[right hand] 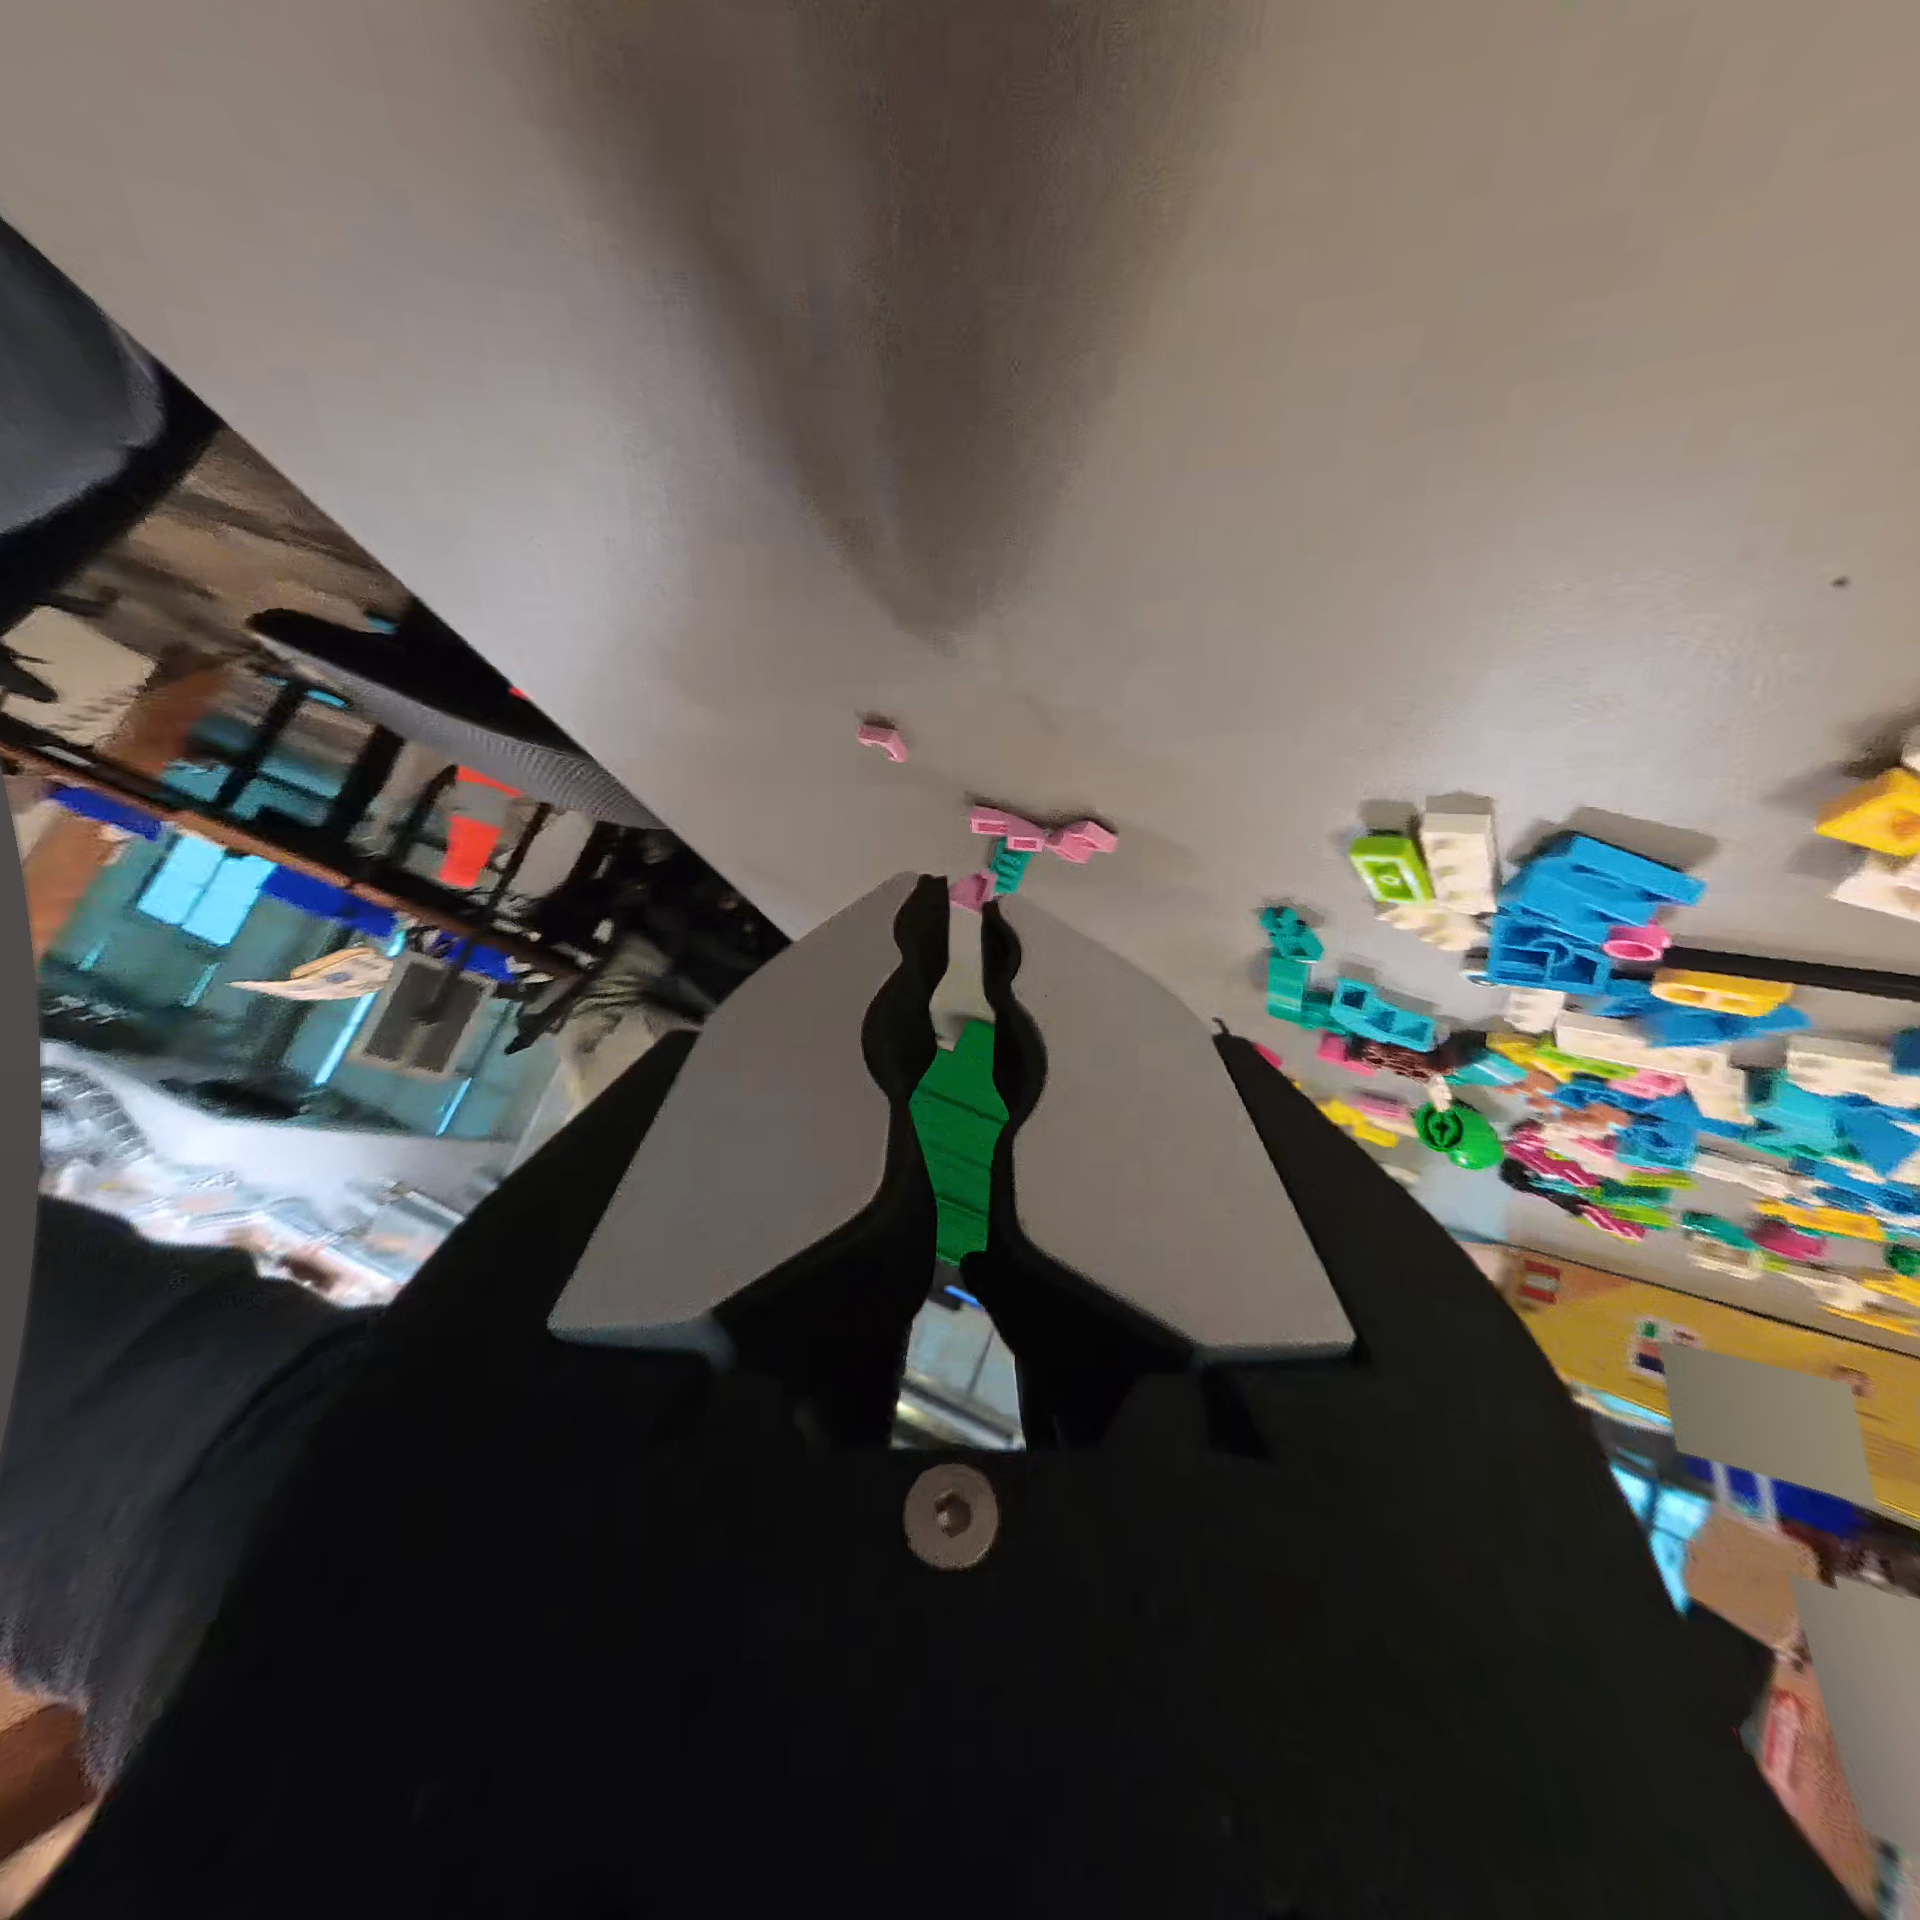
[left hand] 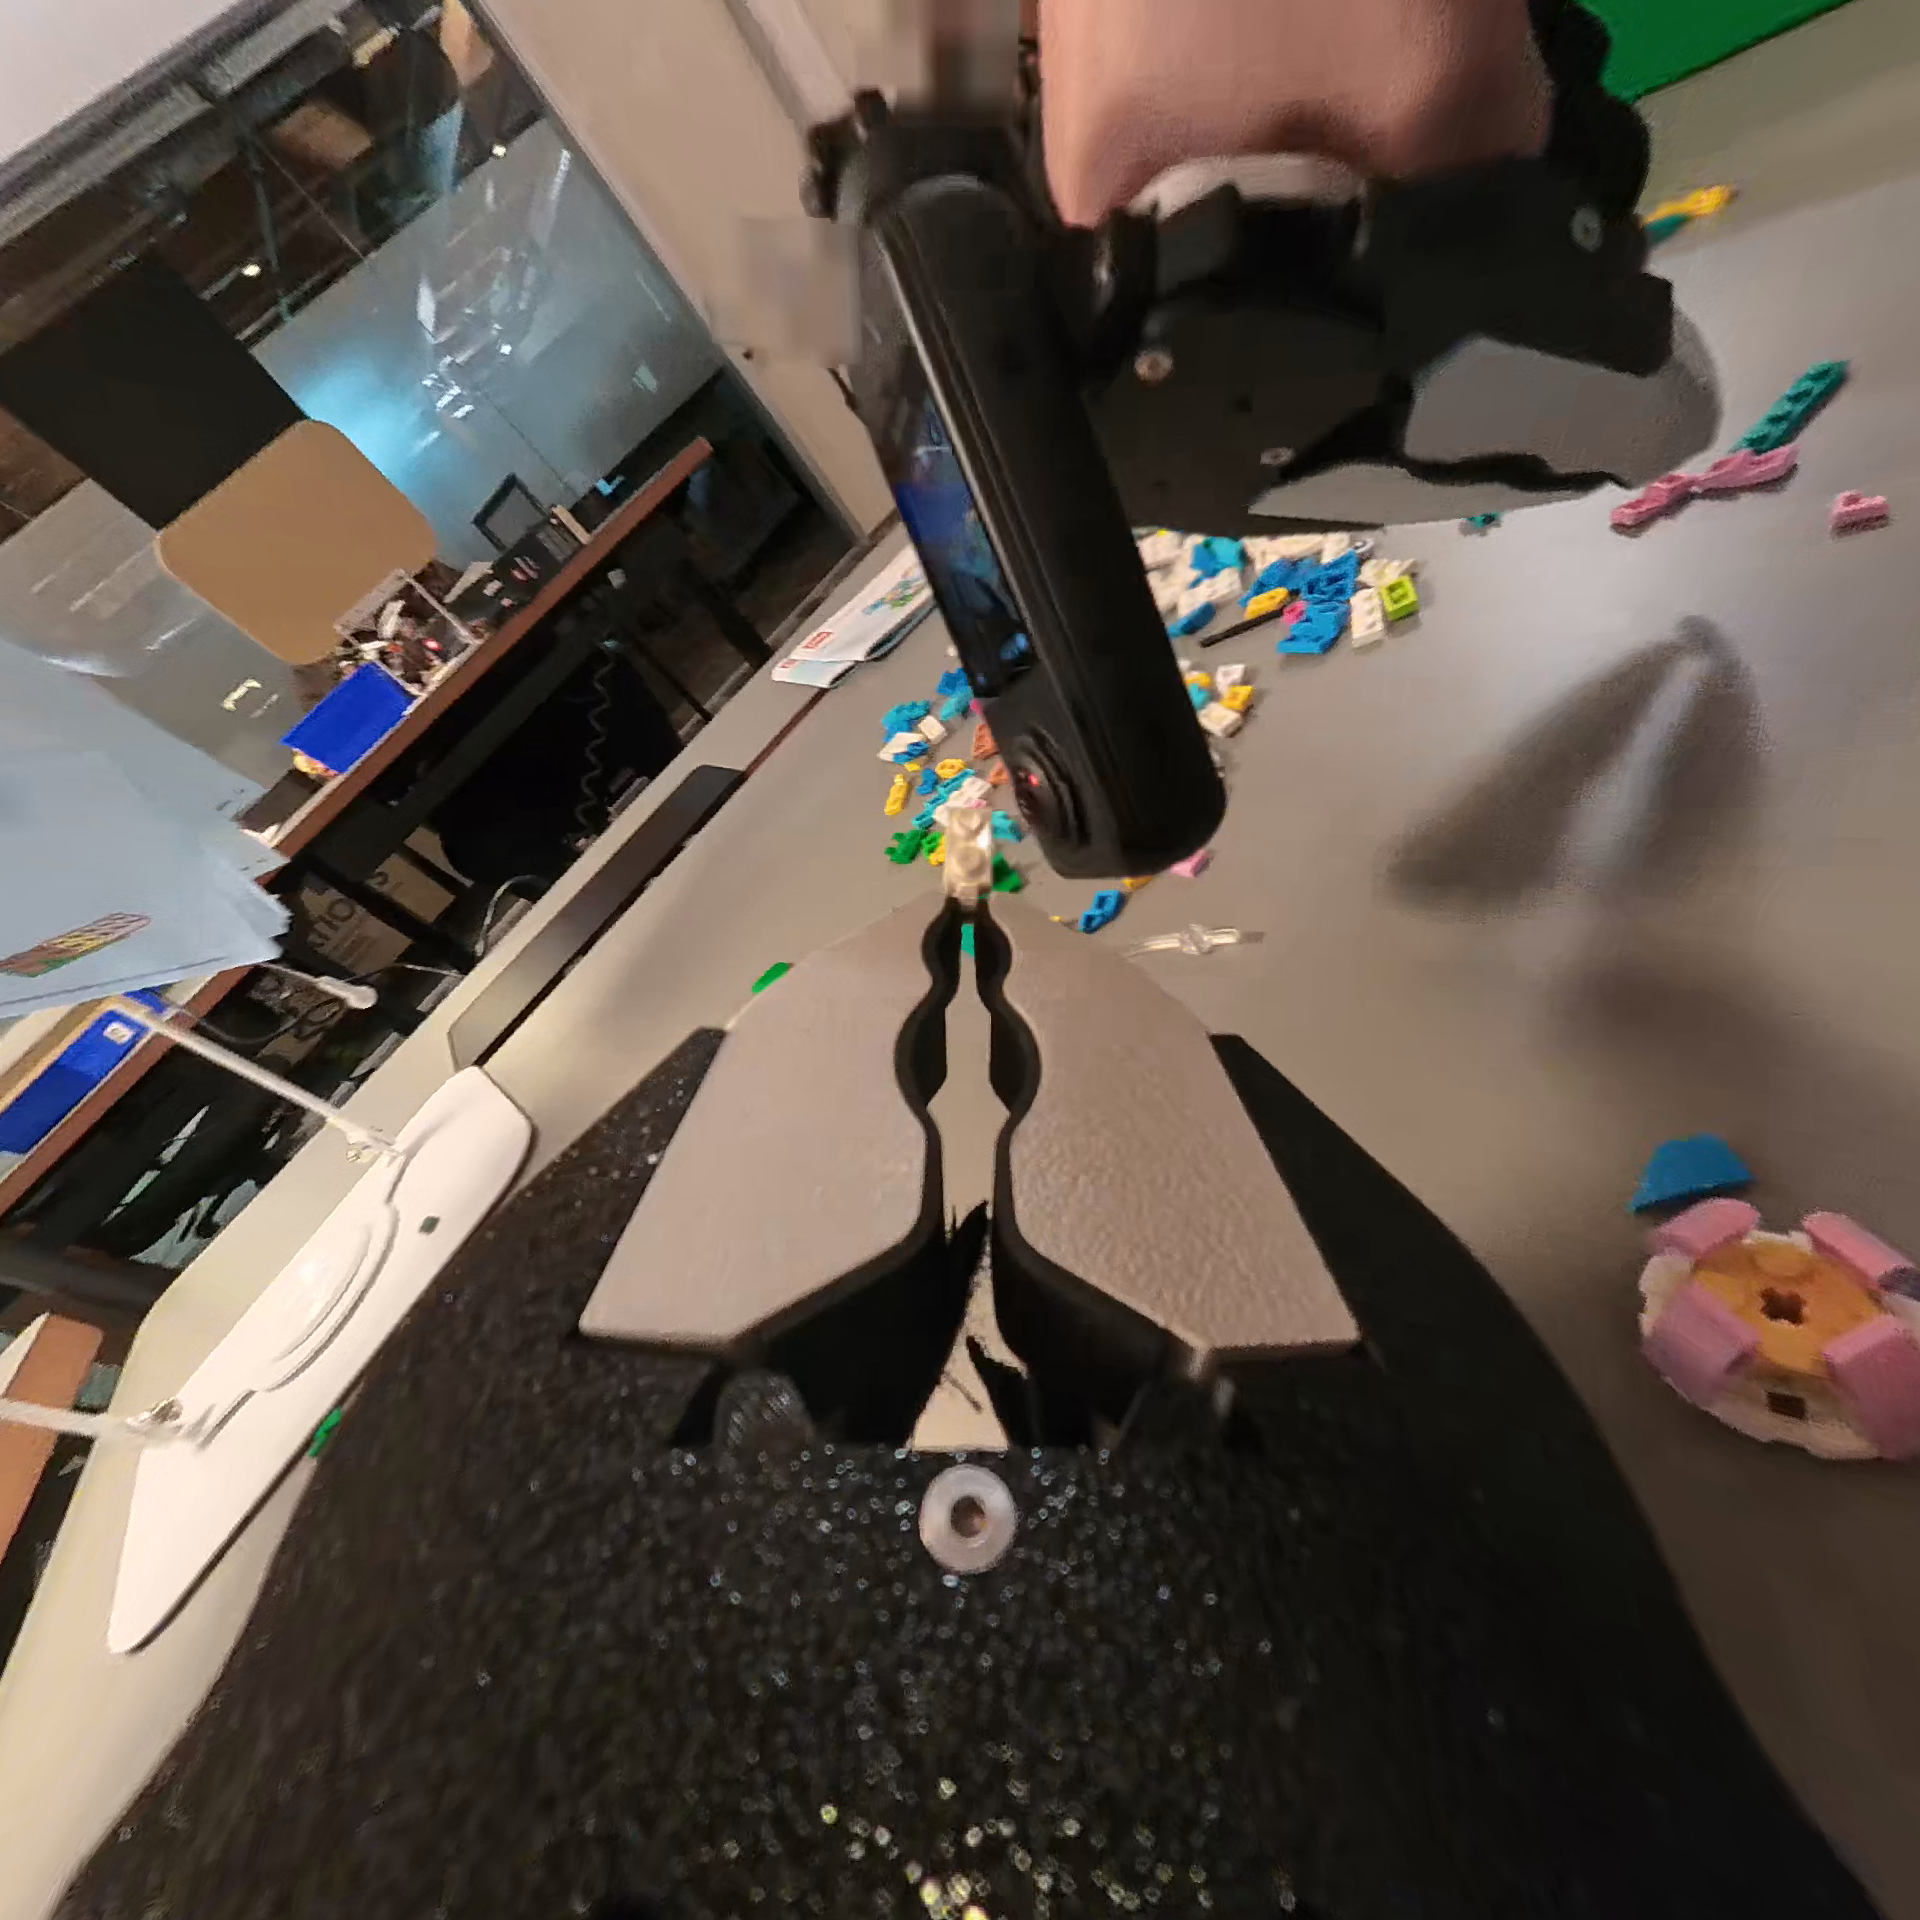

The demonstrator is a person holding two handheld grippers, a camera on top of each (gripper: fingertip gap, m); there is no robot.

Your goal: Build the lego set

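Observation:
My left gripper (left hand: 966,920) is shut on a small pale grey Lego piece (left hand: 966,857) that sticks out past its tips, held above the grey table (left hand: 1455,1039). My right gripper (right hand: 964,902), which also shows in the left wrist view (left hand: 1496,457) held by a hand, has its jaws nearly together on a small pink piece (right hand: 972,890). That piece is at the end of a pink and teal cluster (right hand: 1039,837) on the table. A round pink, orange and white assembly (left hand: 1782,1340) lies to the left gripper's right.
A pile of loose blue, white, yellow and green pieces (left hand: 1278,592) (right hand: 1621,966) lies on the table. An instruction booklet (left hand: 862,623) sits by the far edge. A blue piece (left hand: 1688,1174), a lone pink piece (right hand: 881,738) and a yellow box (right hand: 1621,1340) lie nearby.

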